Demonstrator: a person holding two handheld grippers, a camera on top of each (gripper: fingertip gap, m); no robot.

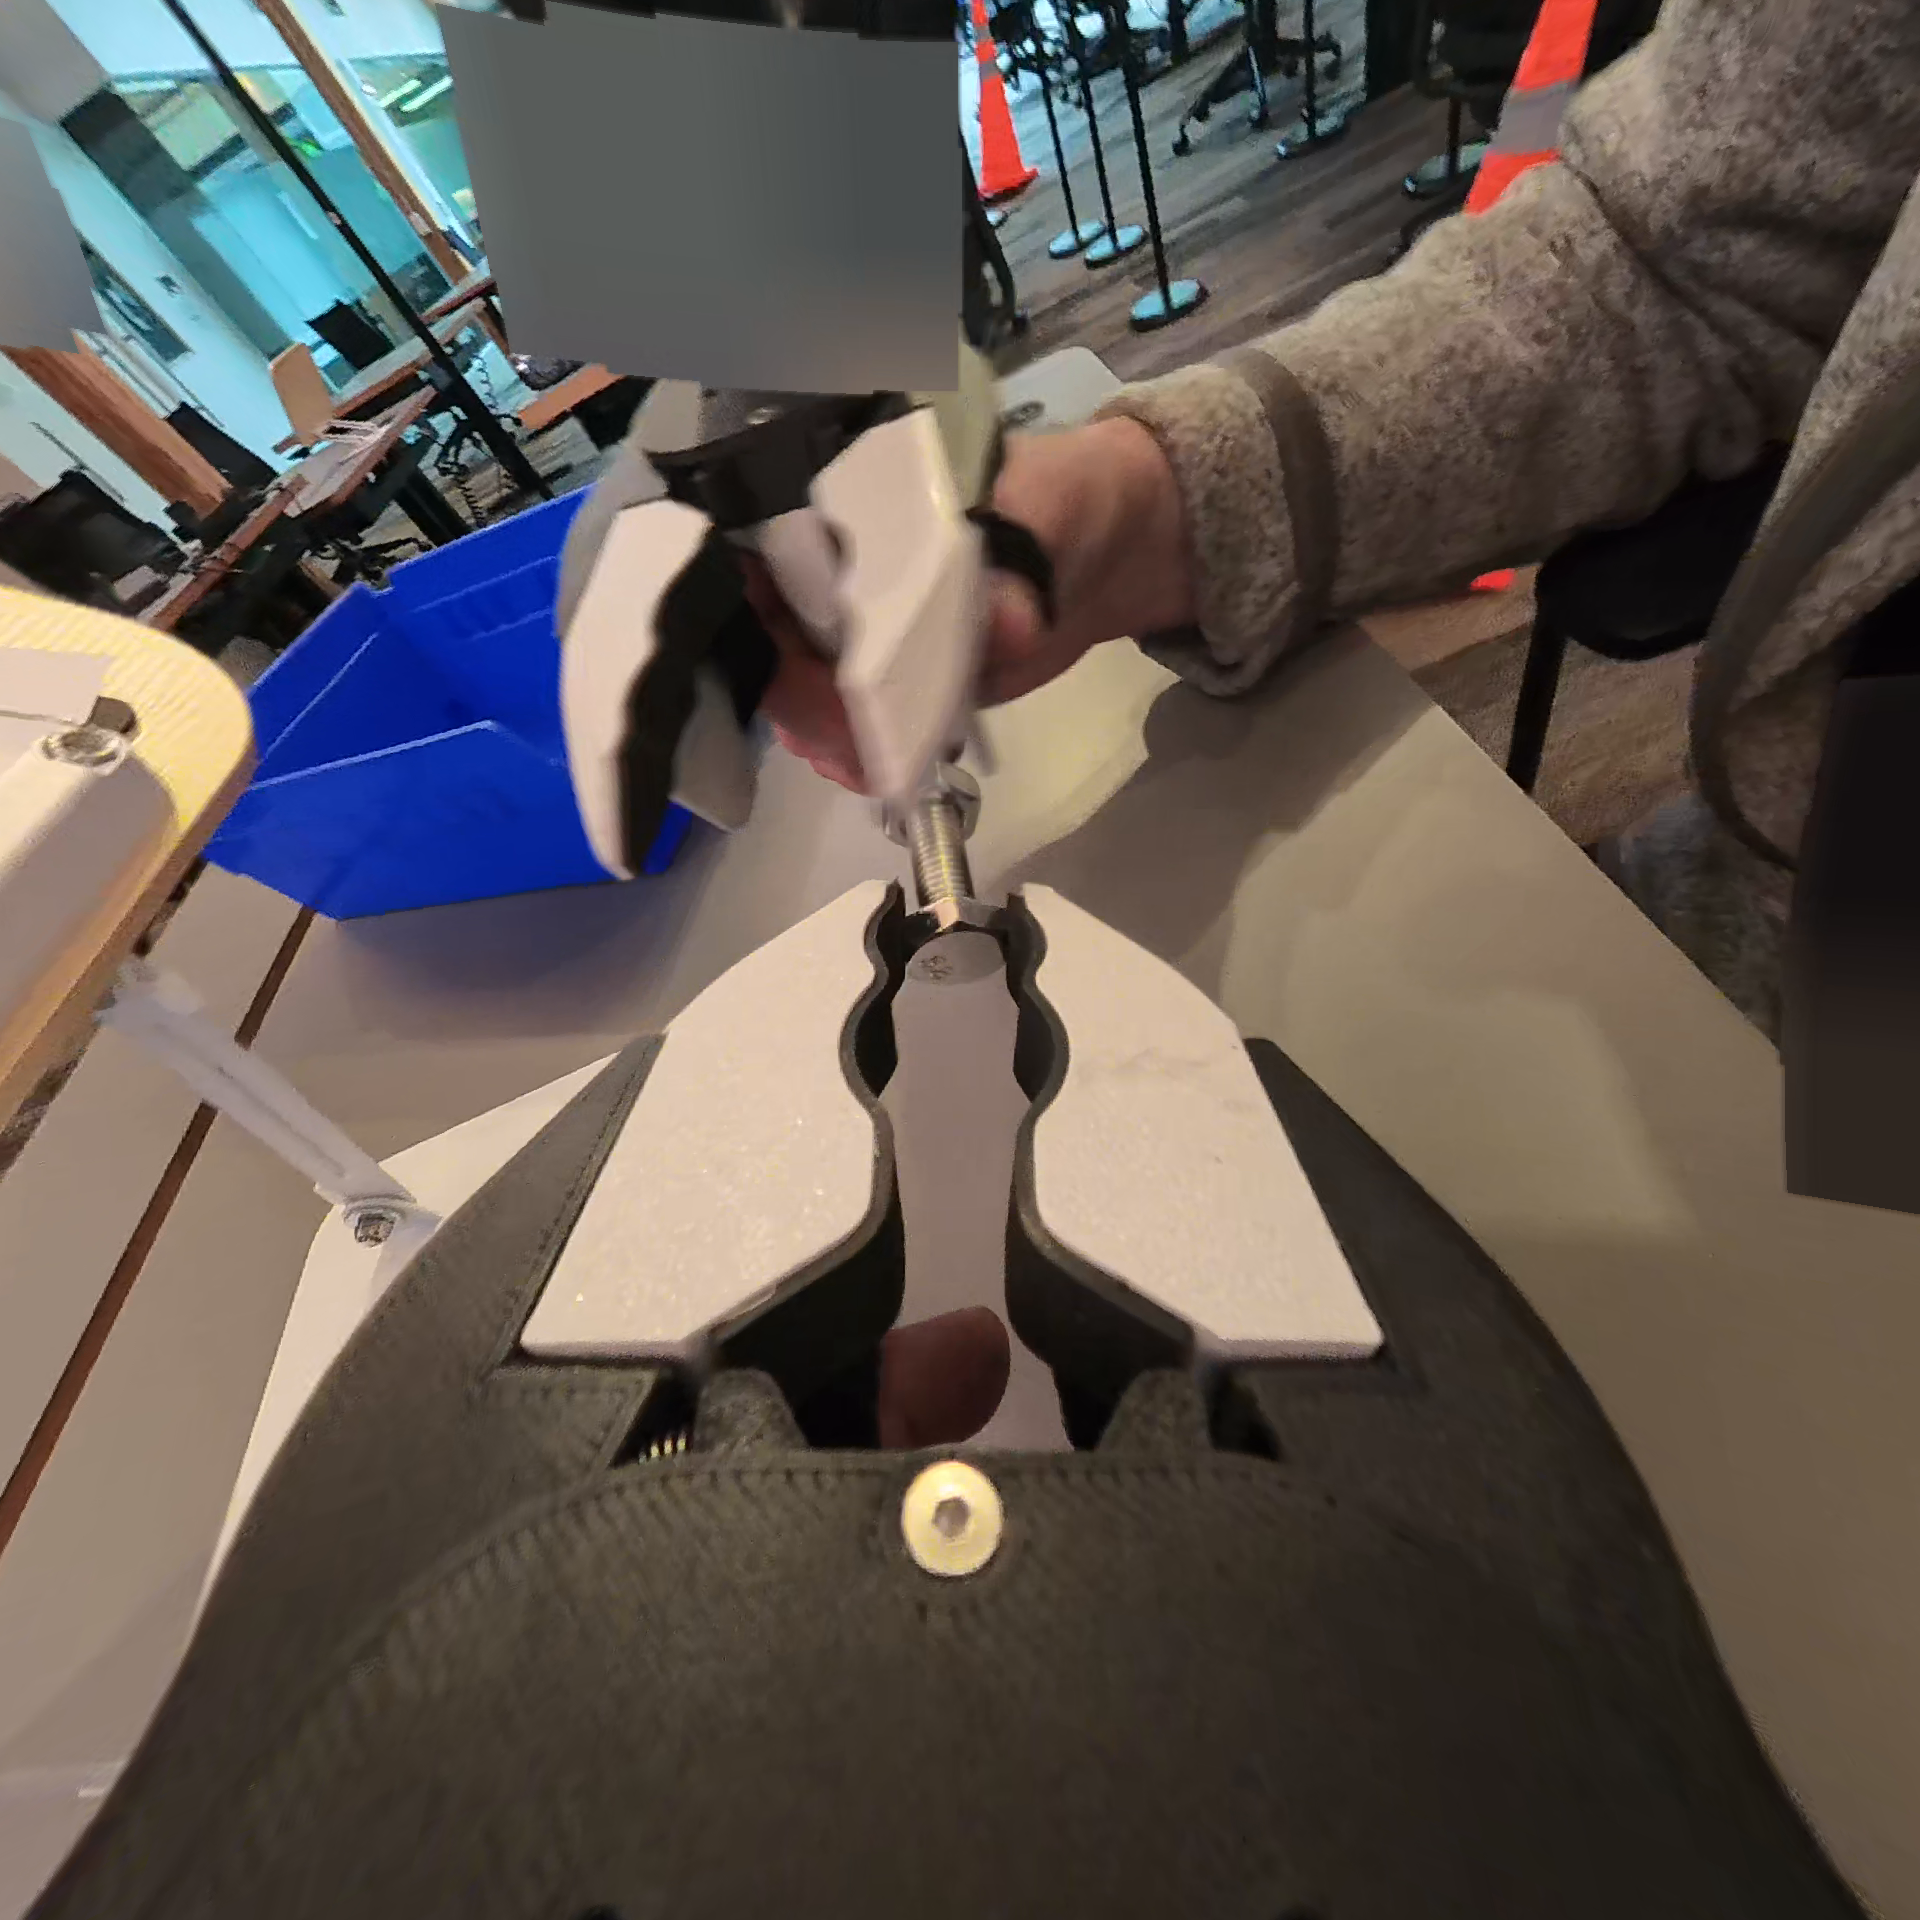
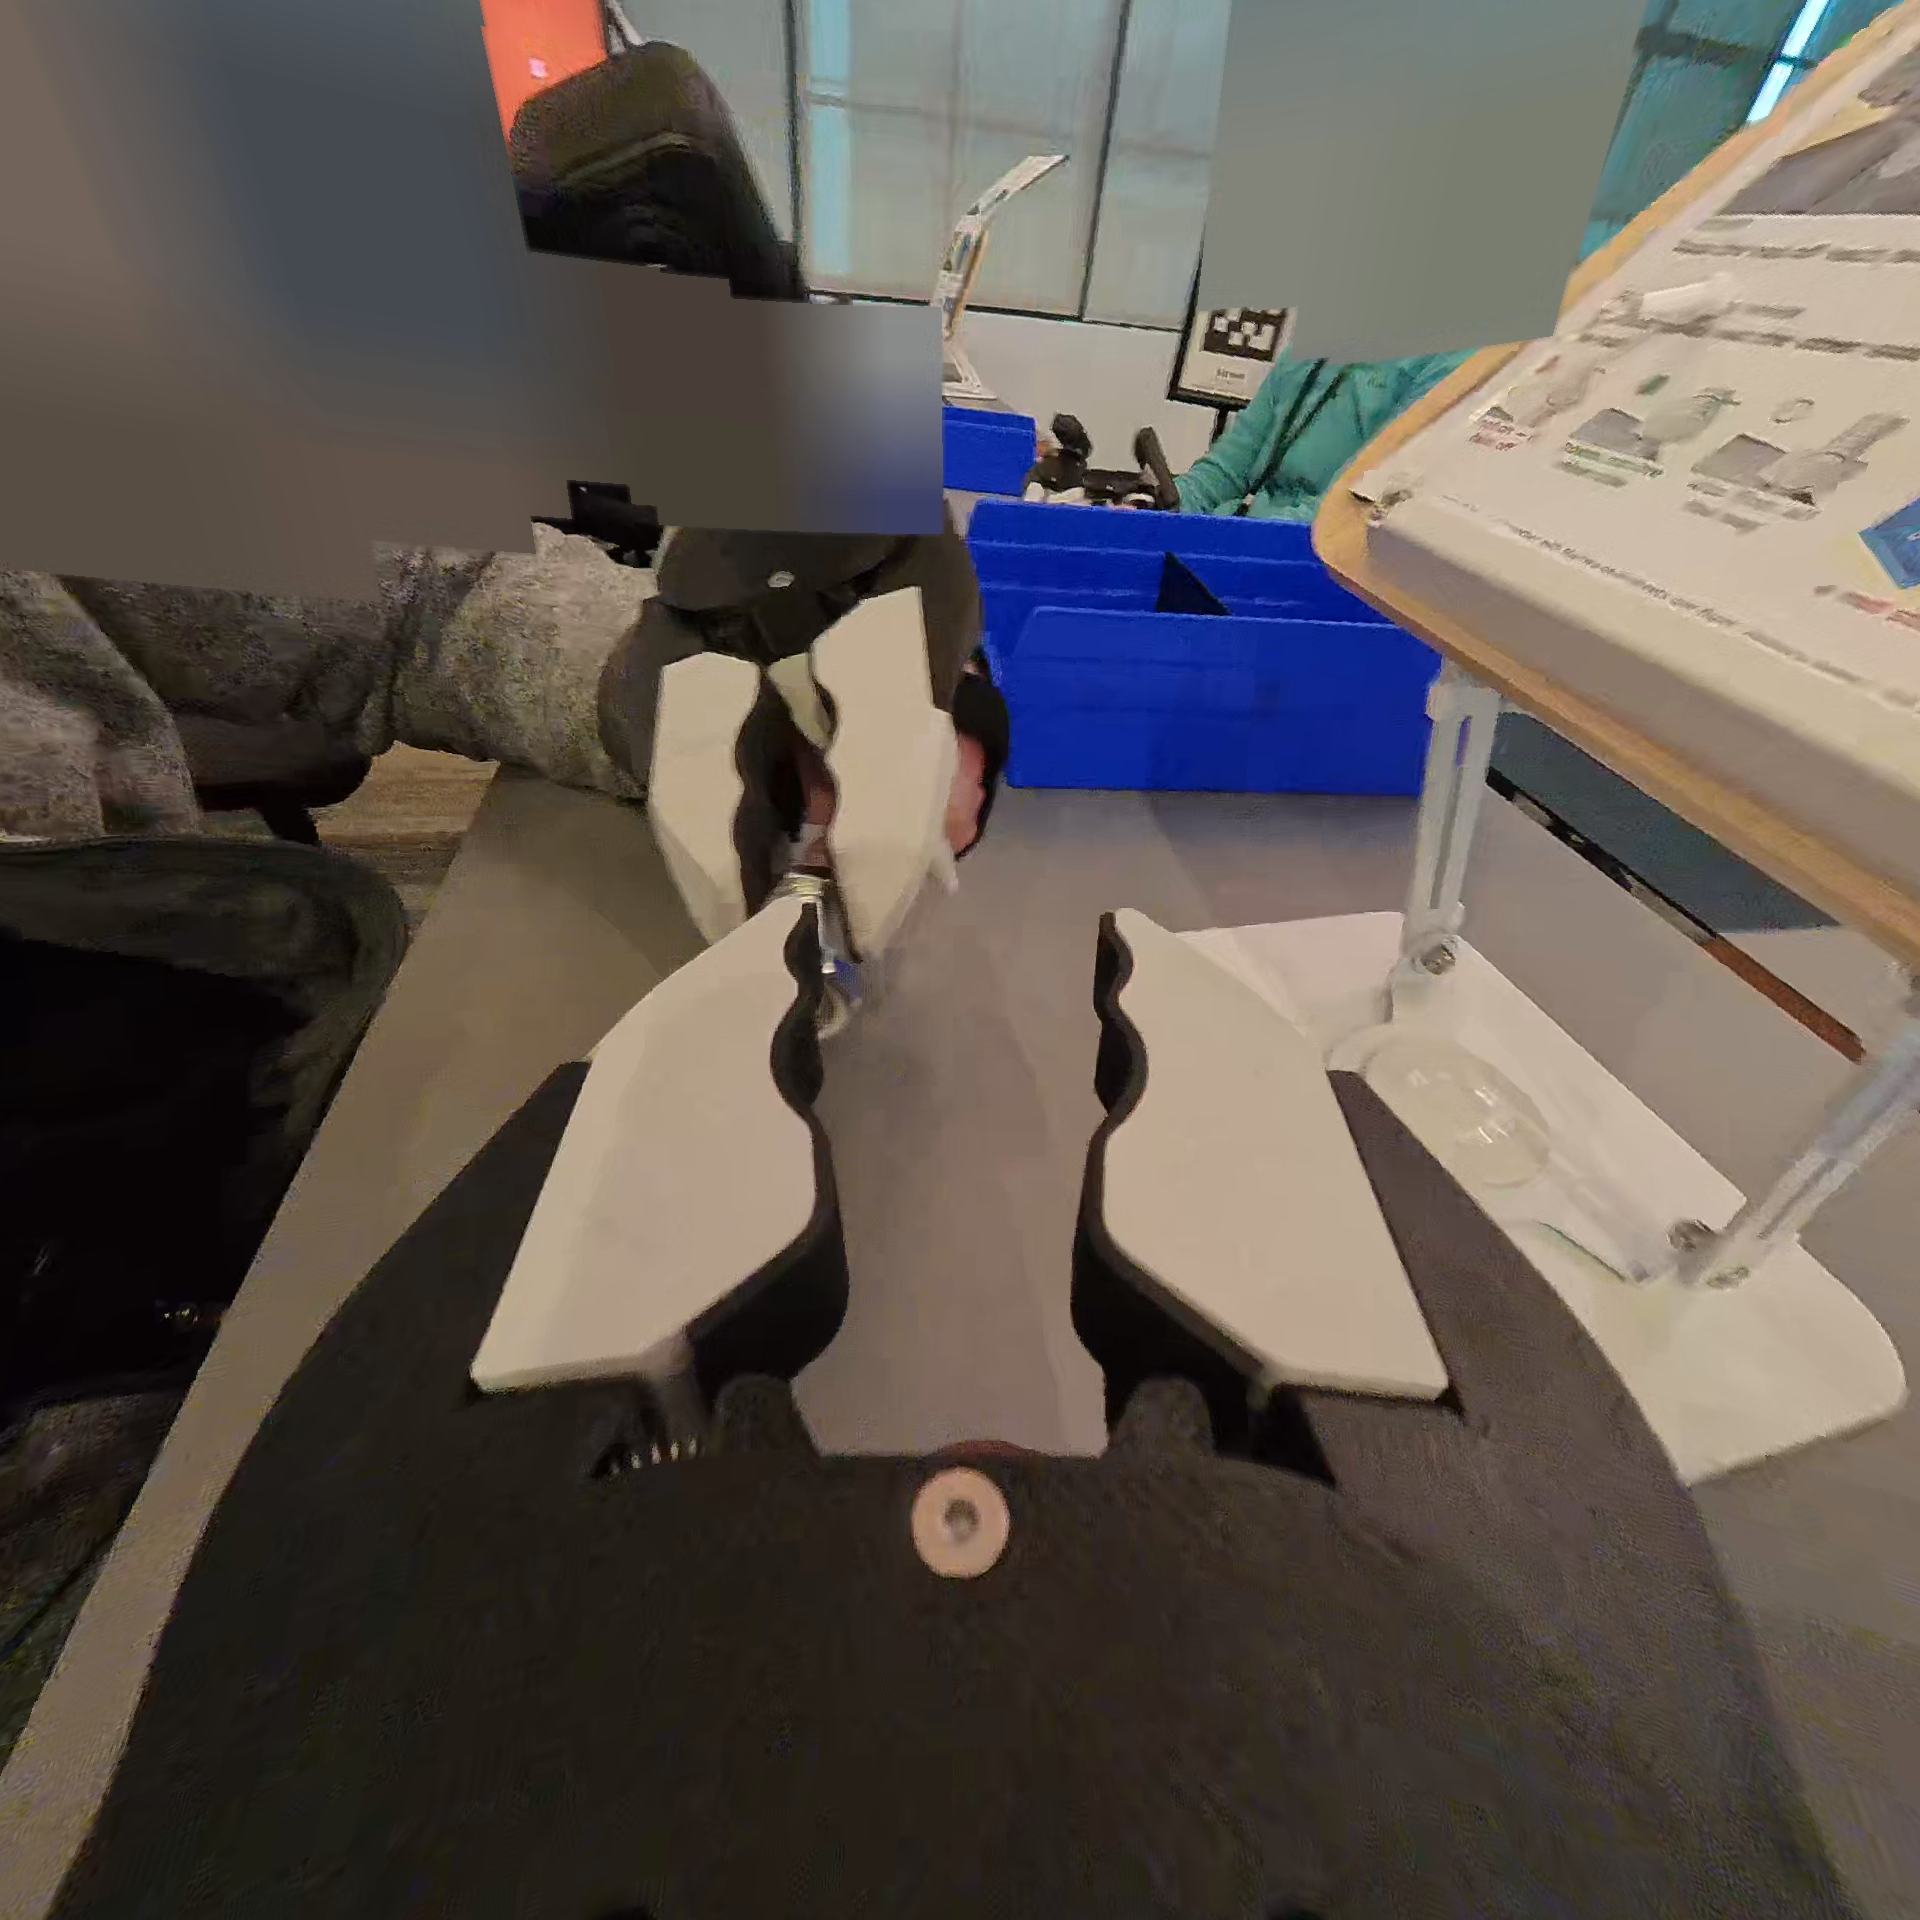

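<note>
Flat grey patches cover the upper middle of the left wrist view and the upper left and top right of the right wrist view. In the right wrist view the bolt (image 2: 831,971) is smeared and half hidden behind the near left finger. The slanted board (image 2: 1662,499) runs off the right edge, its print blurred. The blue bin (image 1: 416,748) is partly covered by the far fingers (image 1: 665,665).
</note>
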